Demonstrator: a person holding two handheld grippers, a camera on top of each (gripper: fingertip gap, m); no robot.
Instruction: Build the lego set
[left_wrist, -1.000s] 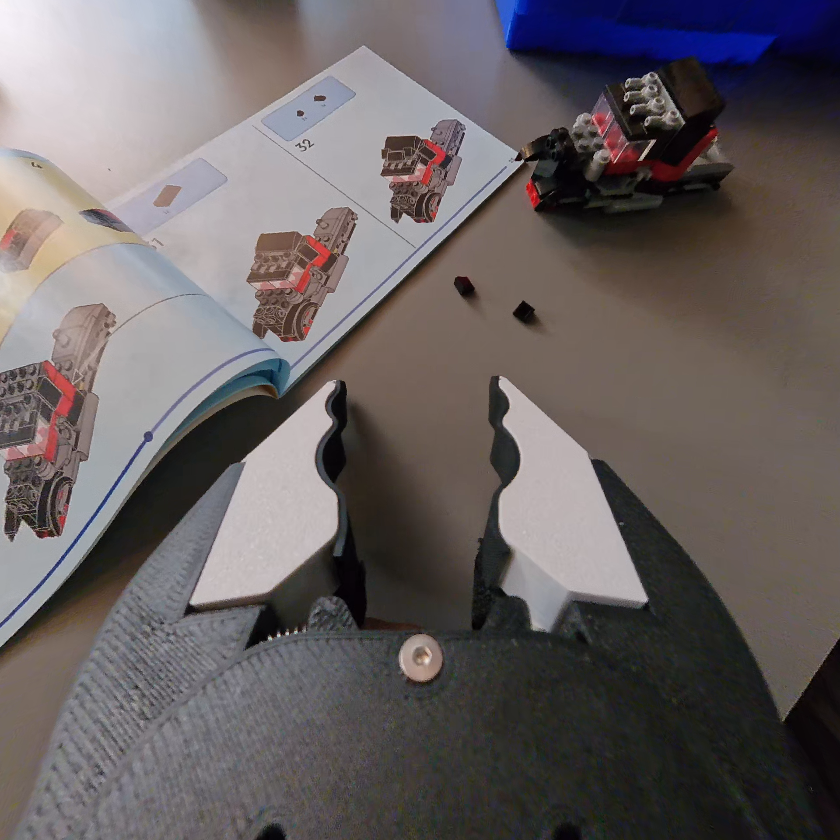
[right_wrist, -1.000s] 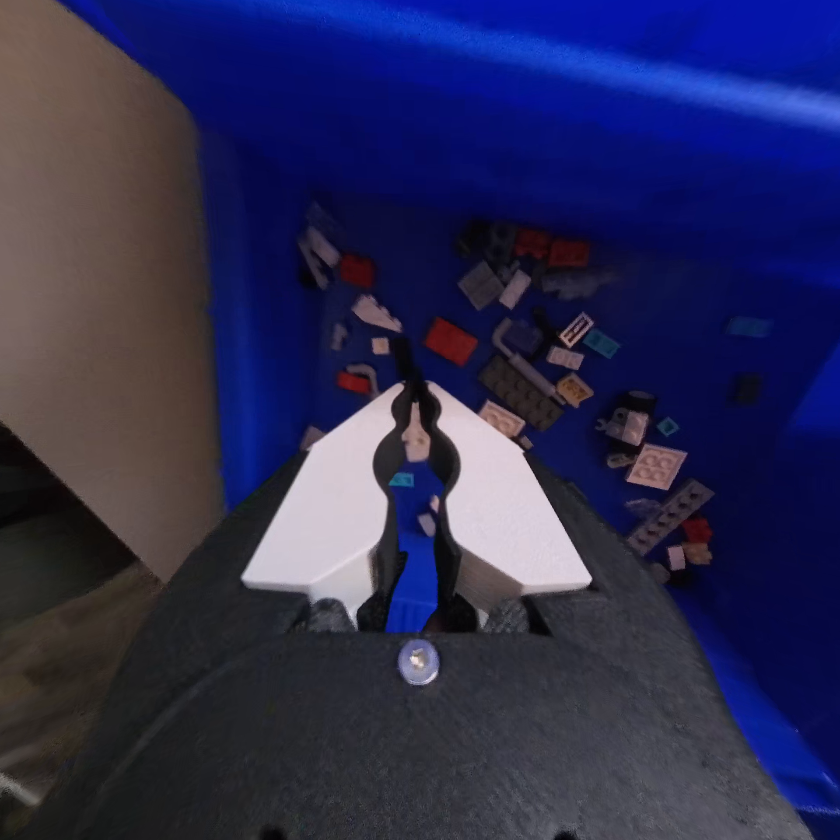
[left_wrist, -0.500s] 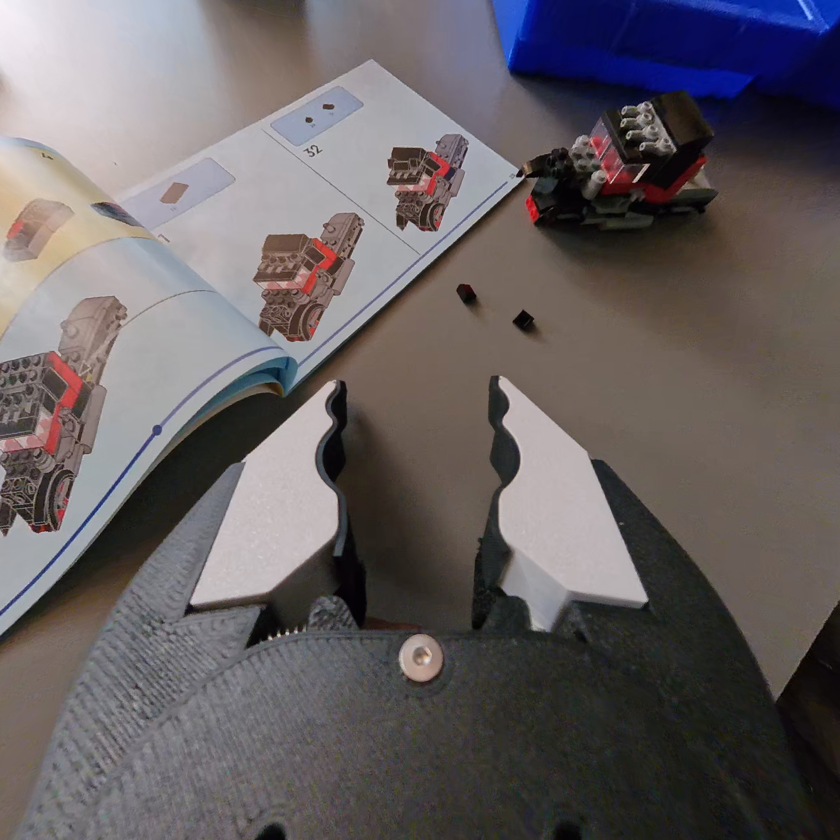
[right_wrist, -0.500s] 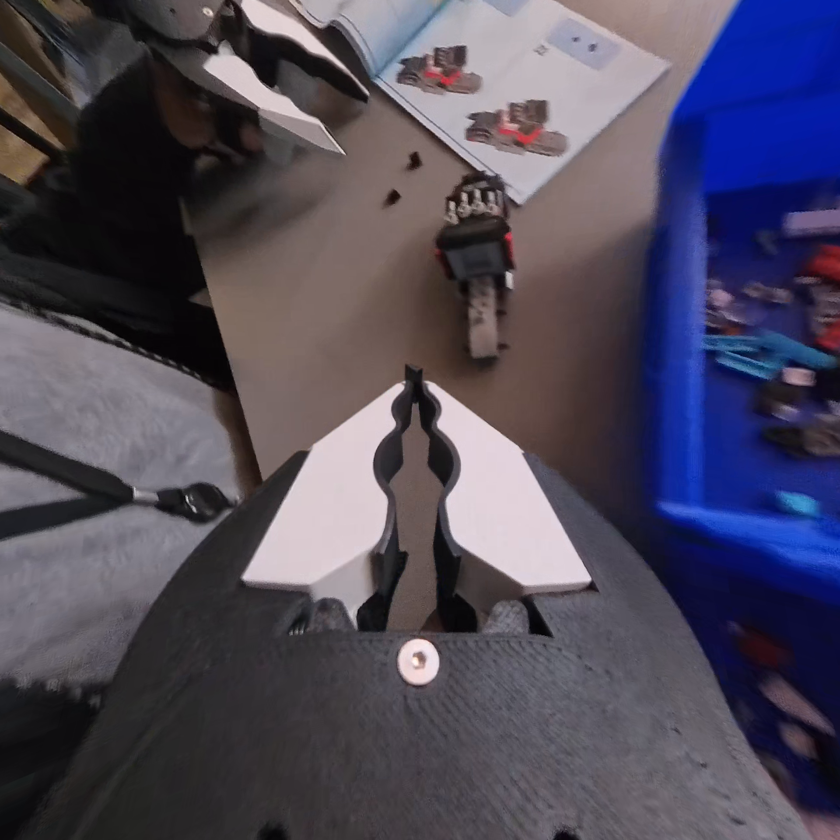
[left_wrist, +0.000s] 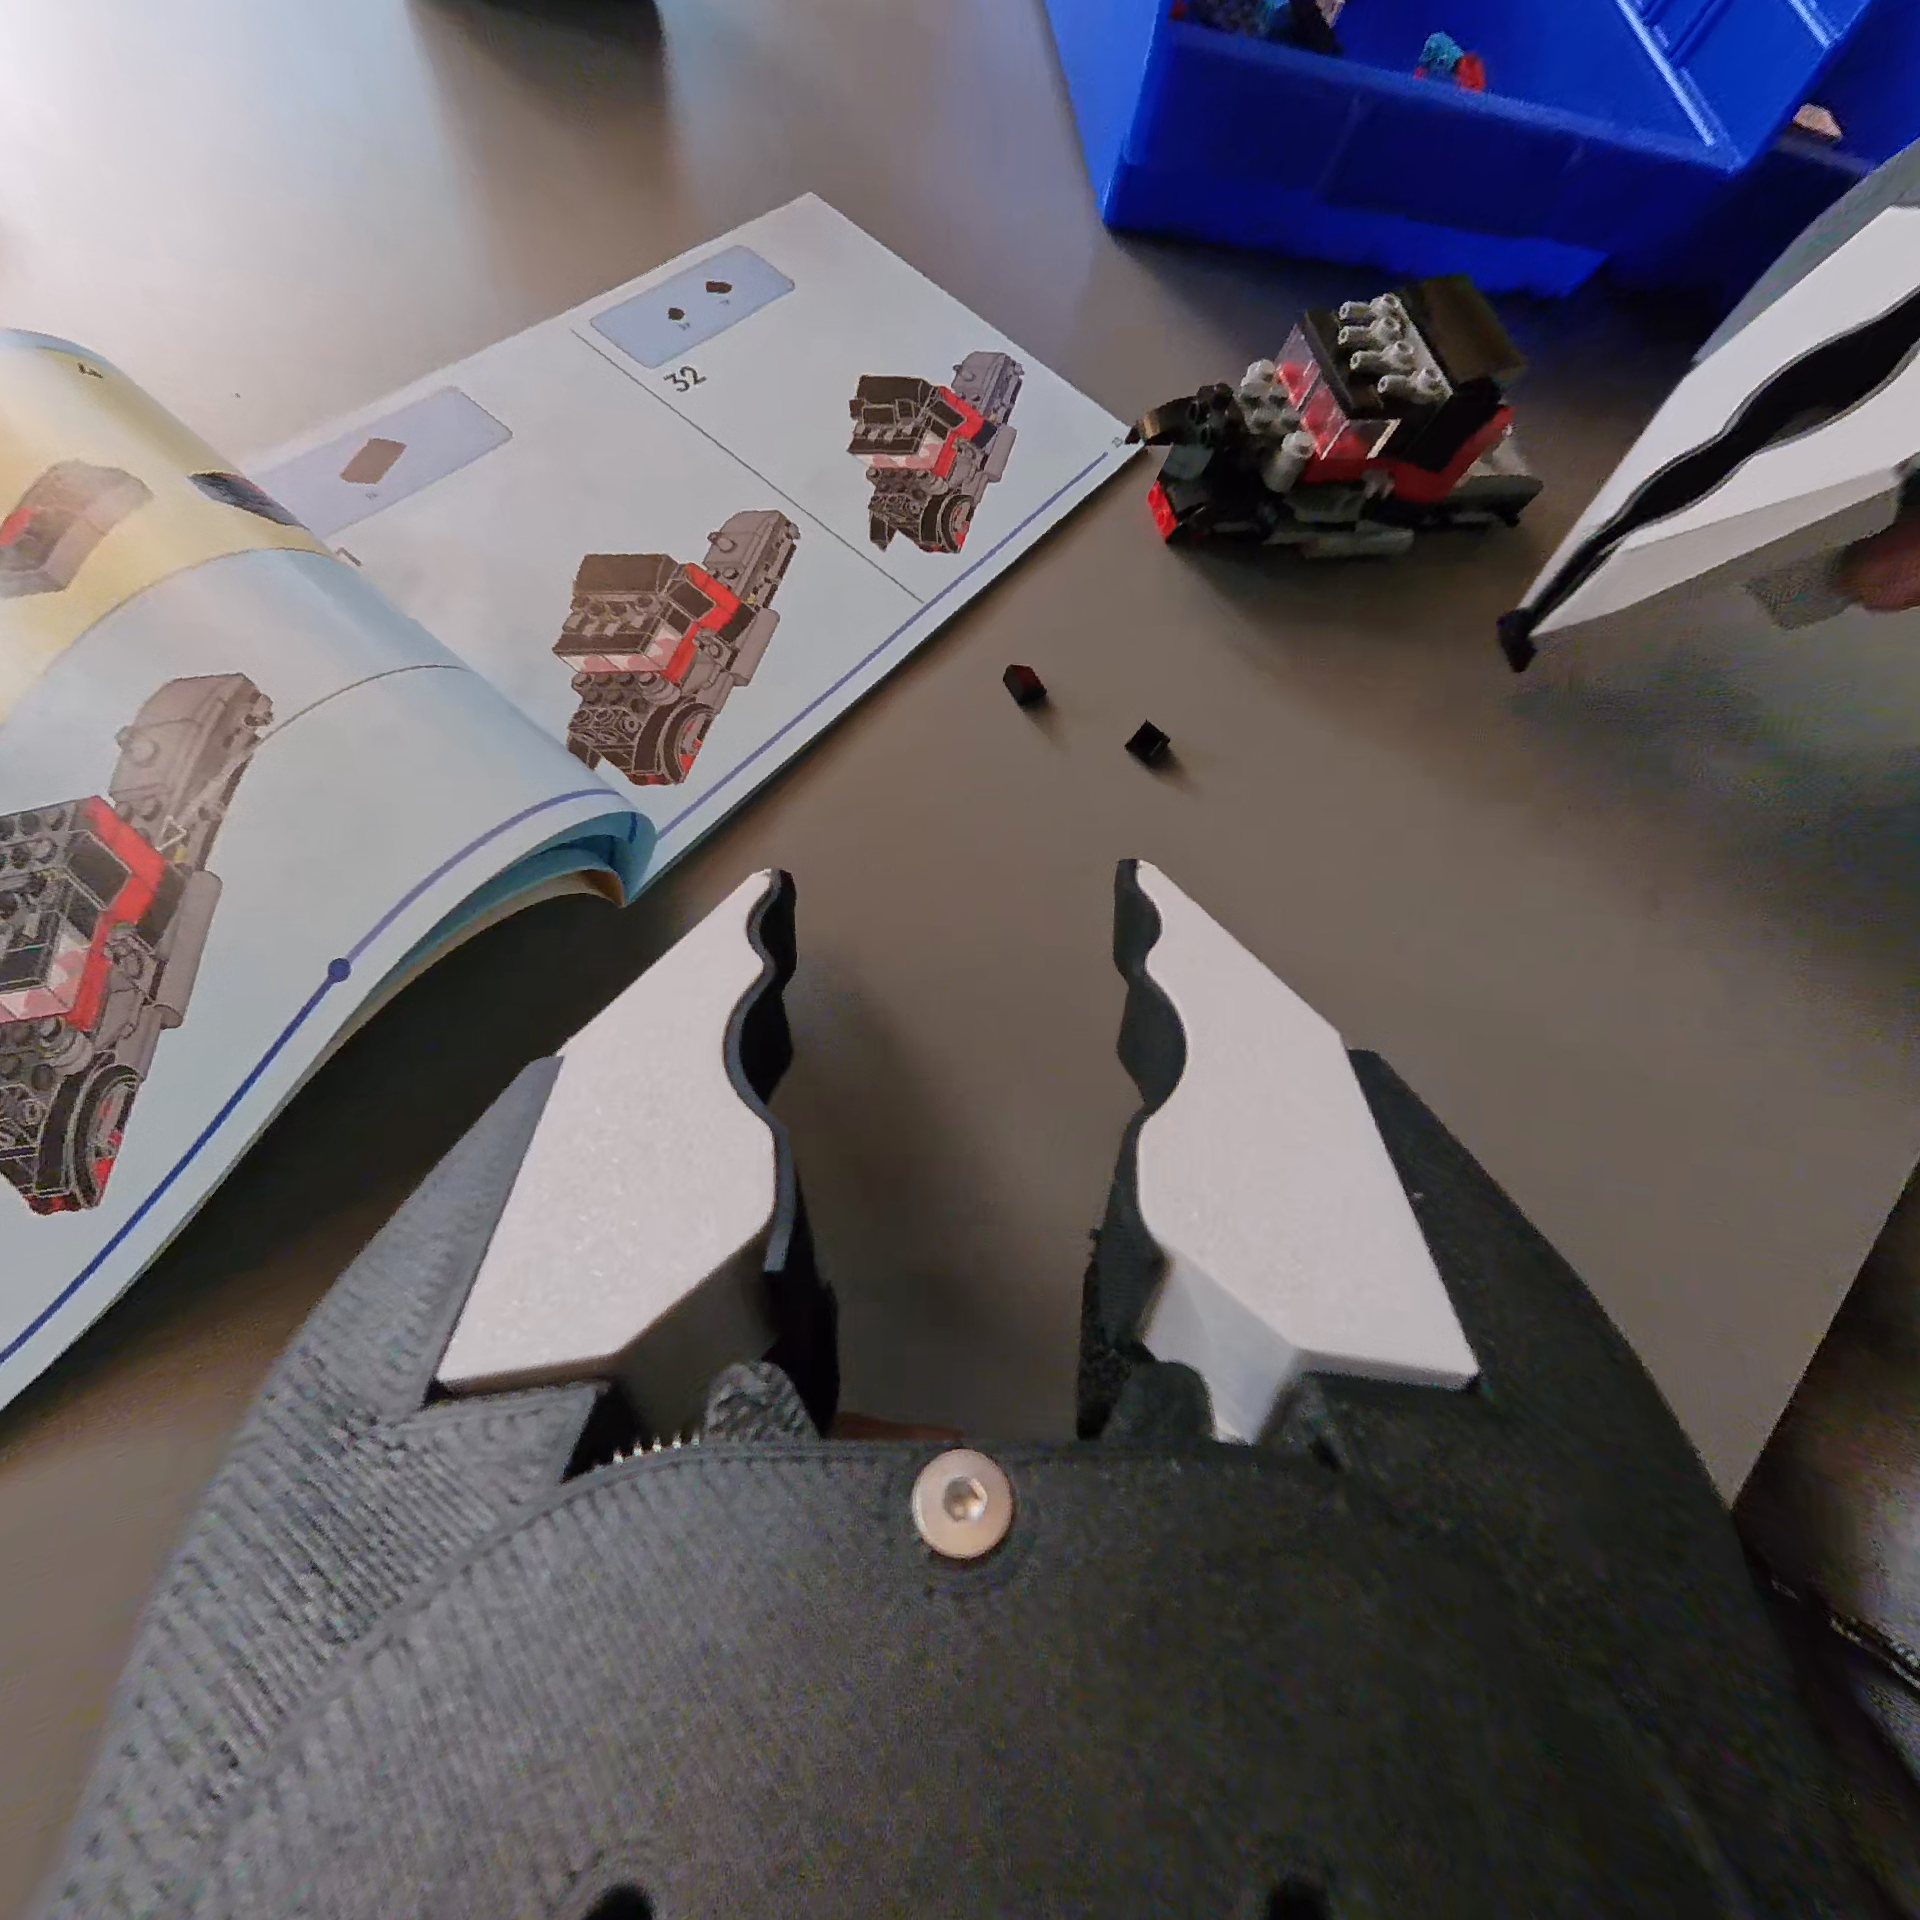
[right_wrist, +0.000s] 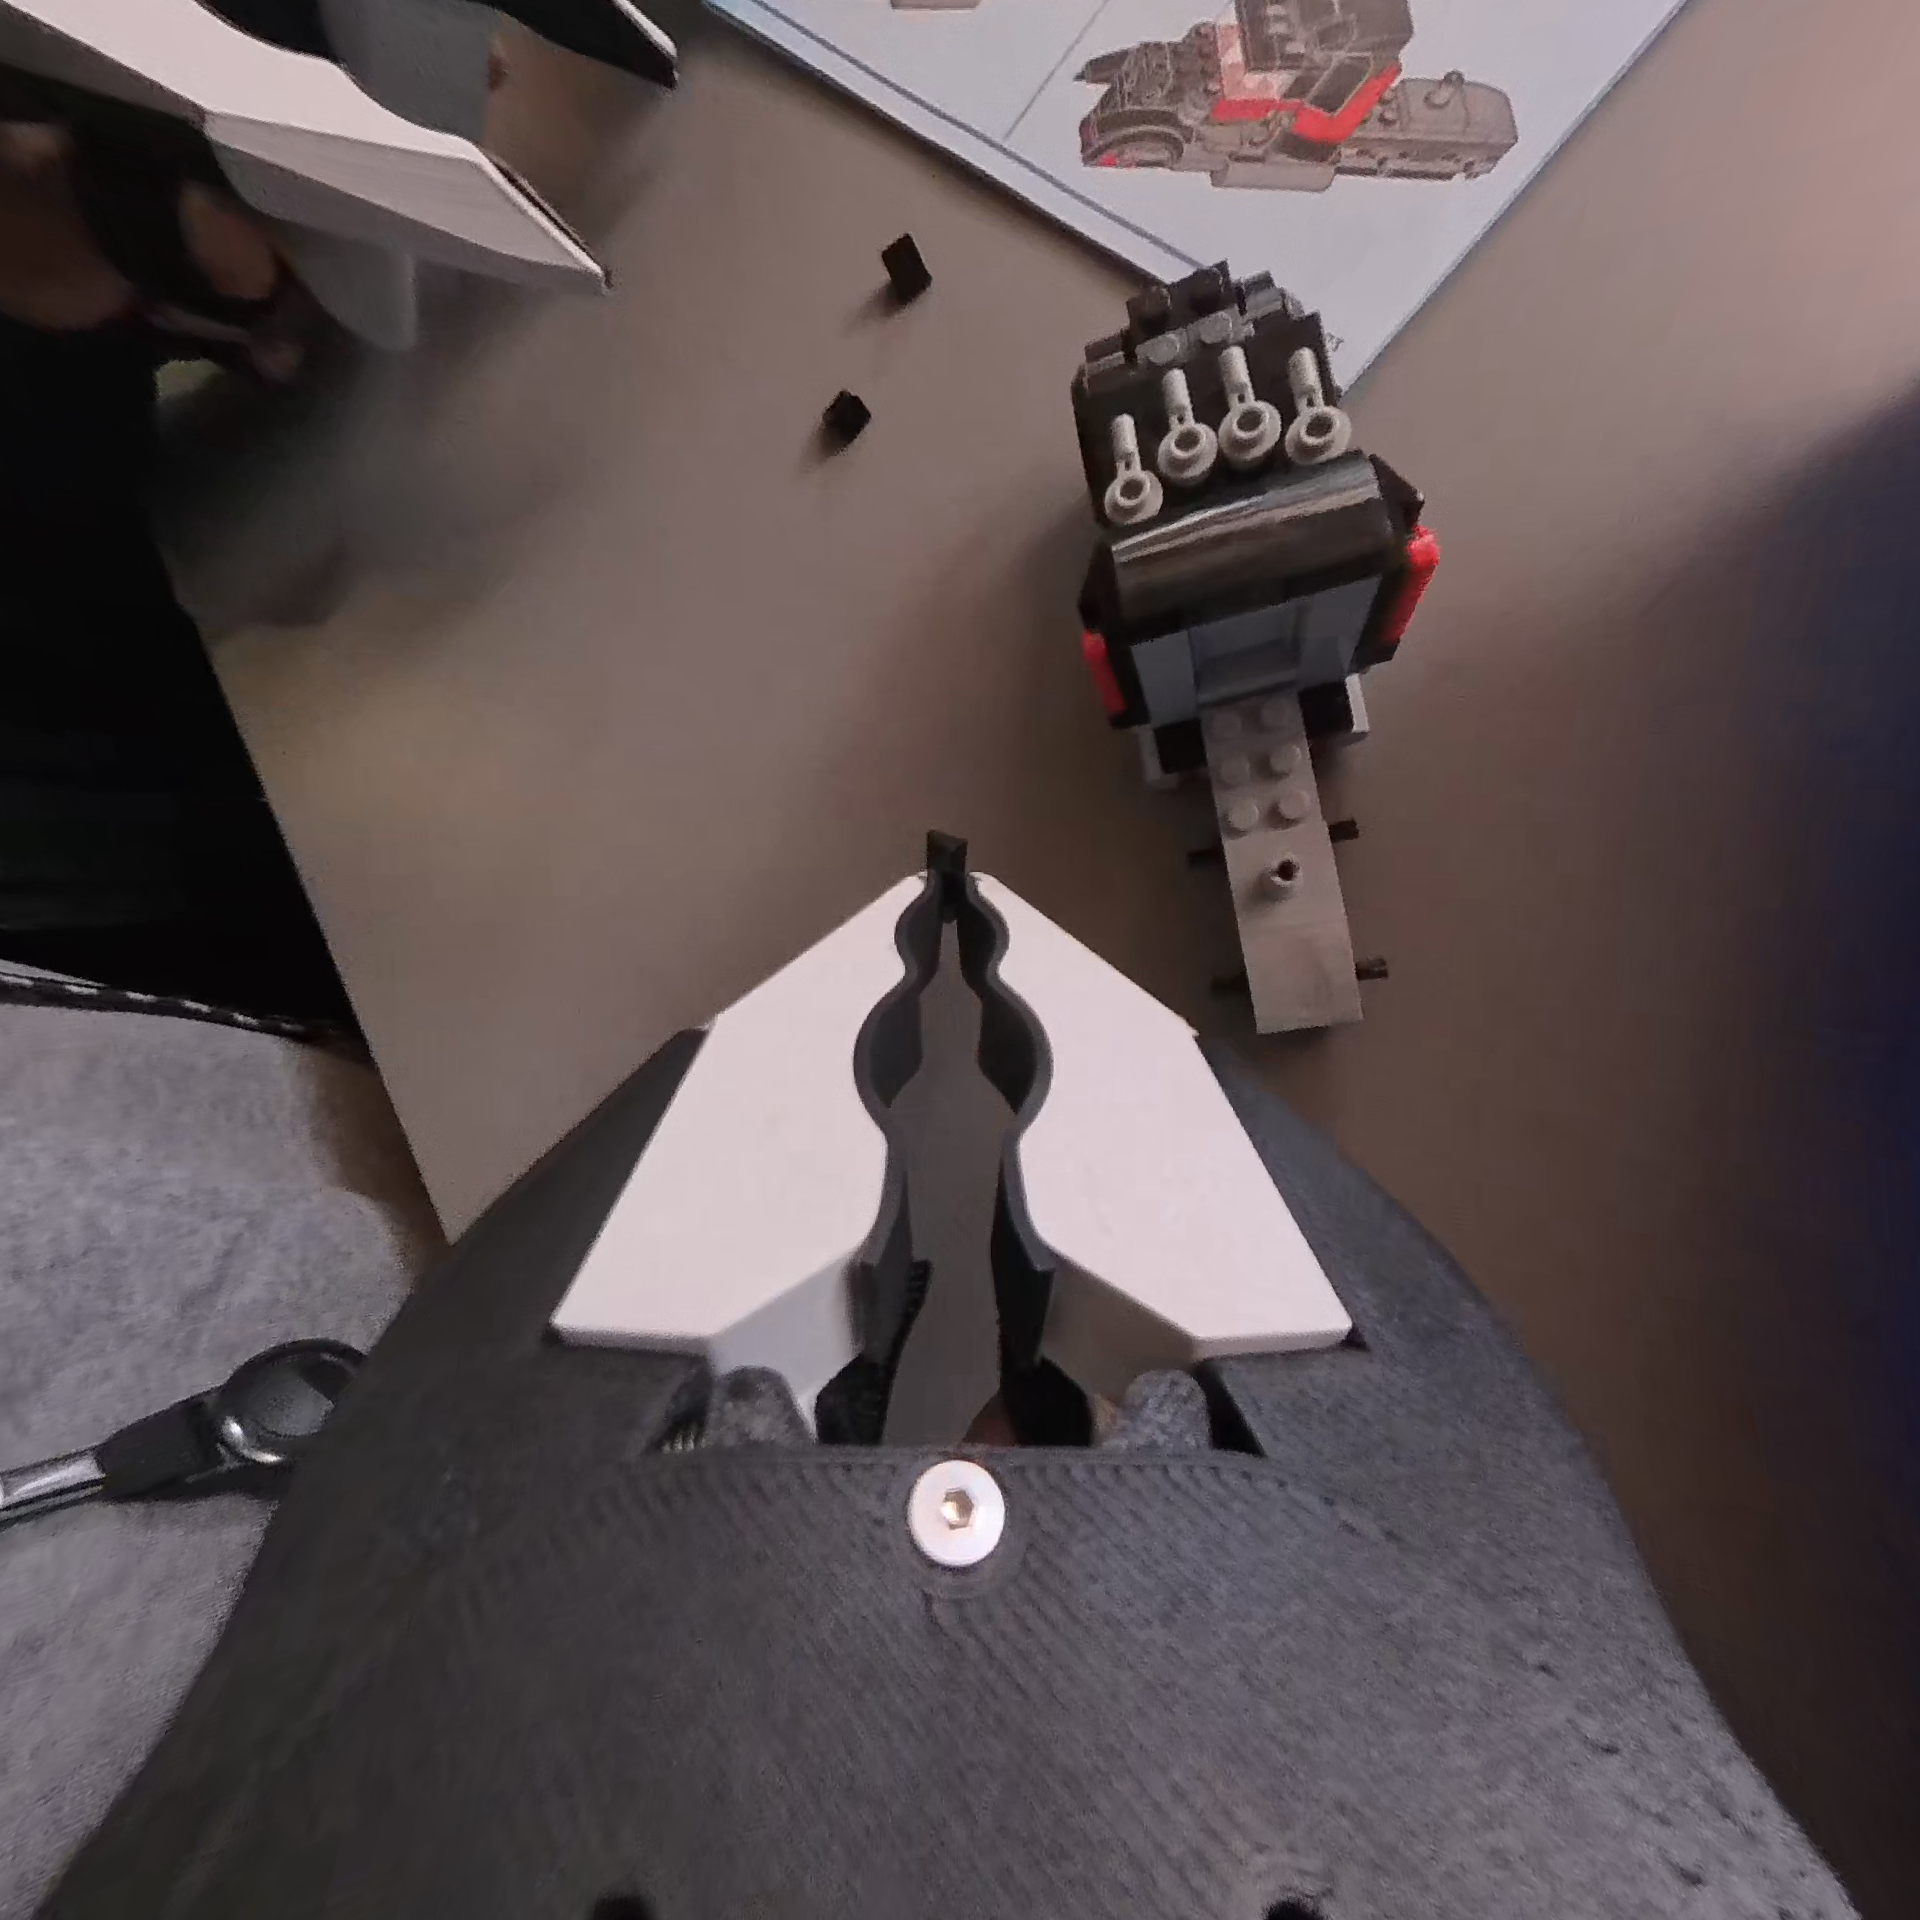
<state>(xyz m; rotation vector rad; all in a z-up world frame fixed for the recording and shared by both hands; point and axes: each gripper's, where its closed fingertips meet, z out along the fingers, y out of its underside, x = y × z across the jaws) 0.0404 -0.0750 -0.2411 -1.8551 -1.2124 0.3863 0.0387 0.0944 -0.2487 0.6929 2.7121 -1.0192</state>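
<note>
A partly built black, red and grey lego vehicle stands on the grey table beside the open instruction booklet. It also shows in the right wrist view. Two tiny black pieces lie loose in front of it. My left gripper is open and empty, low over the table and short of these pieces. My right gripper is shut on a small black piece, near the vehicle's grey rear plate and left of it. It enters the left wrist view from the right.
A blue bin with loose lego pieces stands at the back right, behind the vehicle. The table's near edge runs at the right. Grey fabric with a black strap and metal clip lies off the table.
My right gripper has come out of the blue bin and swung over the table toward the vehicle, shut on the small black piece. My left gripper stays open; its view has drawn back a little.
</note>
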